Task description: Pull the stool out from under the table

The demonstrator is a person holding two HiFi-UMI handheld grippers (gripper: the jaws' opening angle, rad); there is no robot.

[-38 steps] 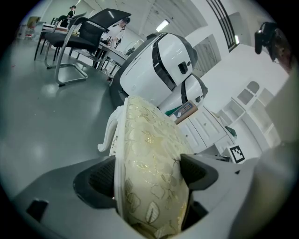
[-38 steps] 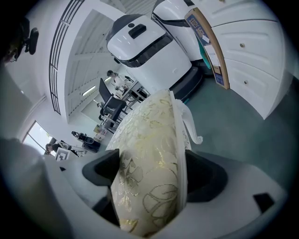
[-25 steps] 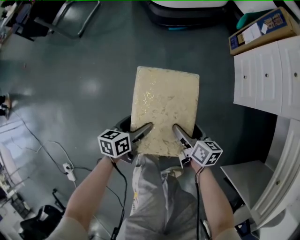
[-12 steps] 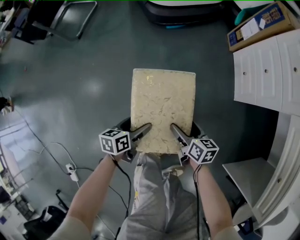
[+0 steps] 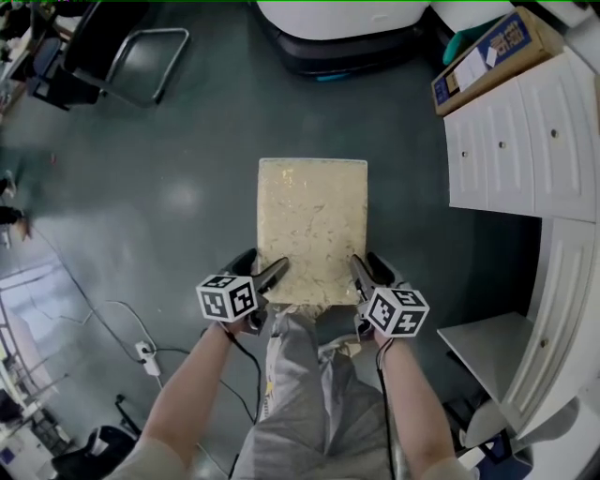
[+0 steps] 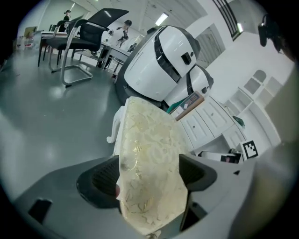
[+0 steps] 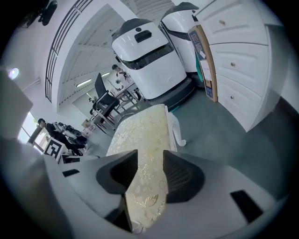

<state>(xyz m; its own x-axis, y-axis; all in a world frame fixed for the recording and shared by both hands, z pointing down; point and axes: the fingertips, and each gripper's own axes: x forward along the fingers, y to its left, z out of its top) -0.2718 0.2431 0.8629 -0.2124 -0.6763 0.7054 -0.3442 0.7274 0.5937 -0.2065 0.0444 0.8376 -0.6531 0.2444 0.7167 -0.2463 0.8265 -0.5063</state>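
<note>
Head view and both gripper views. The stool [image 5: 312,230], a rectangular seat in cream cloth with a gold leaf pattern, stands on the grey-green floor [image 5: 169,187] out in the open, directly ahead of the person's legs, its short near edge towards them. One curved white leg [image 7: 177,133] shows below the seat's side in the right gripper view. The left gripper [image 5: 272,274] reaches in at the near left corner of the seat; its dark pads sit narrow against either face of the padded edge, holding it. The right gripper [image 5: 359,270] reaches in at the near right corner; its jaws have just been closing, and the seat's edge now lies pinched between the two ribbed pads. Each gripper carries its marker cube [image 5: 228,297] near the hand, and both point obliquely down along the seat. To the stool's right, apart from it, a white drawer cabinet [image 5: 506,150] carries a cardboard box [image 5: 487,56] at its far end. White machines [image 5: 328,19] stand at the far edge of the floor, a cantilever chair [image 5: 112,56] at the far left corner, and a cable with a power strip [image 5: 145,352] lies near the left edge.
</note>
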